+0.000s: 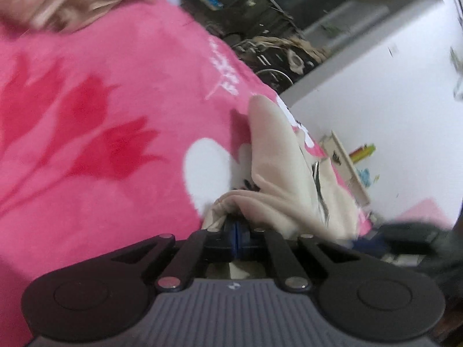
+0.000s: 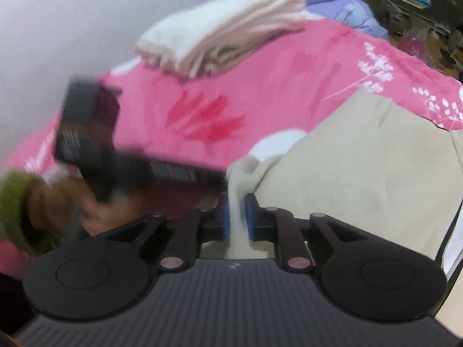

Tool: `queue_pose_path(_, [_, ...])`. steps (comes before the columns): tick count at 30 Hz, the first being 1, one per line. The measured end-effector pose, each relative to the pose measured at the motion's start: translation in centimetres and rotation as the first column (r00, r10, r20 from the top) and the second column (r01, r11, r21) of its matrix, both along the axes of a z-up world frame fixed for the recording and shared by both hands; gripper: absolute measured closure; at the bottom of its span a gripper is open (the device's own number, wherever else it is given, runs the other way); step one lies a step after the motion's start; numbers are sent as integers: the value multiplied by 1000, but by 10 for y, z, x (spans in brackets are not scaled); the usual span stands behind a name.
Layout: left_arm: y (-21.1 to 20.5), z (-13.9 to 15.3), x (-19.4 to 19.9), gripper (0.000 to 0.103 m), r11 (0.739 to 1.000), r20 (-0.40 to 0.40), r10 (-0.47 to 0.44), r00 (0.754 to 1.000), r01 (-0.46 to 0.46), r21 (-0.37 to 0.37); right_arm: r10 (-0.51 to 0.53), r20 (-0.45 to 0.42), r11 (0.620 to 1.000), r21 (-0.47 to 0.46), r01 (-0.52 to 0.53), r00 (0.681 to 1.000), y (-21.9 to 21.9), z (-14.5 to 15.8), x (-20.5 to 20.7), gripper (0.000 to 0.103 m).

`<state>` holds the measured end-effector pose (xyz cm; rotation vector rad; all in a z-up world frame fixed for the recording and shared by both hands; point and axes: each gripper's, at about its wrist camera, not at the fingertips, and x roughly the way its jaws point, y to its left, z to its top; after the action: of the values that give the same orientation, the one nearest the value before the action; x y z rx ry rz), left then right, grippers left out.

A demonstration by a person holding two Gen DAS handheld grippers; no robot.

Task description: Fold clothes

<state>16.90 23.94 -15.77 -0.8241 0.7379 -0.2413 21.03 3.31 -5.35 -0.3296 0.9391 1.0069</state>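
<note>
Both grippers, left (image 1: pixel 237 231) and right (image 2: pixel 238 217), jaws pinching a beige garment (image 2: pixel 361 173) over a pink bedspread (image 2: pixel 260 92).

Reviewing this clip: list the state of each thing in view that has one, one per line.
left tongs: shut on the beige garment
right tongs: shut on the beige garment
beige garment: unfolded, lying loose on the pink bedspread
cream blanket: folded, resting on the bedspread
pink bedspread: spread flat
lilac jacket: heaped at the far end
</note>
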Motion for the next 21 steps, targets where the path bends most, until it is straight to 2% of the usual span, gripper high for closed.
queue_pose_path(2, [15,-2,-4,98,998,-23,32,999,-33,-59,30,27,999,-31,-29,999,5,-9,-8,81])
queue_pose_path(3, [22,-1,-7,94,996,-33,58,998,-60,-71,46,42,998,-47,-44,998,8,-13,-13,77])
queue_pose_path(4, [29,2,-11,81,994,-41,93,995,-96,-61,63,57,996,-63,-59,996,11,-17,-18,75])
queue_pose_path(7, [45,11,-14,77,987,-24,150,988,-151,-52,157,152,981,-136,-136,976,18,-21,-38,69])
queue_pose_path(9, [48,14,-10,67,989,-13,136,991,-137,-53,216,199,969,-163,-185,956,18,-17,-51,58])
queue_pose_path(10, [46,14,-5,62,992,-11,113,993,-114,-49,233,214,965,-171,-199,949,18,-14,-56,57])
queue_pose_path(13, [33,14,12,60,999,-9,41,999,-41,-14,260,216,960,-163,-227,941,9,3,-57,56])
queue_pose_path(16, [19,12,24,60,1000,-4,-9,1000,9,4,176,208,983,-93,-160,962,-9,29,-30,55])
queue_pose_path(18, [15,9,28,61,1000,-1,-24,1000,24,10,47,208,999,-33,-42,977,-19,46,5,54])
queue_pose_path(21, [13,7,33,68,999,2,-46,999,46,10,-129,166,991,47,123,978,-22,57,68,54])
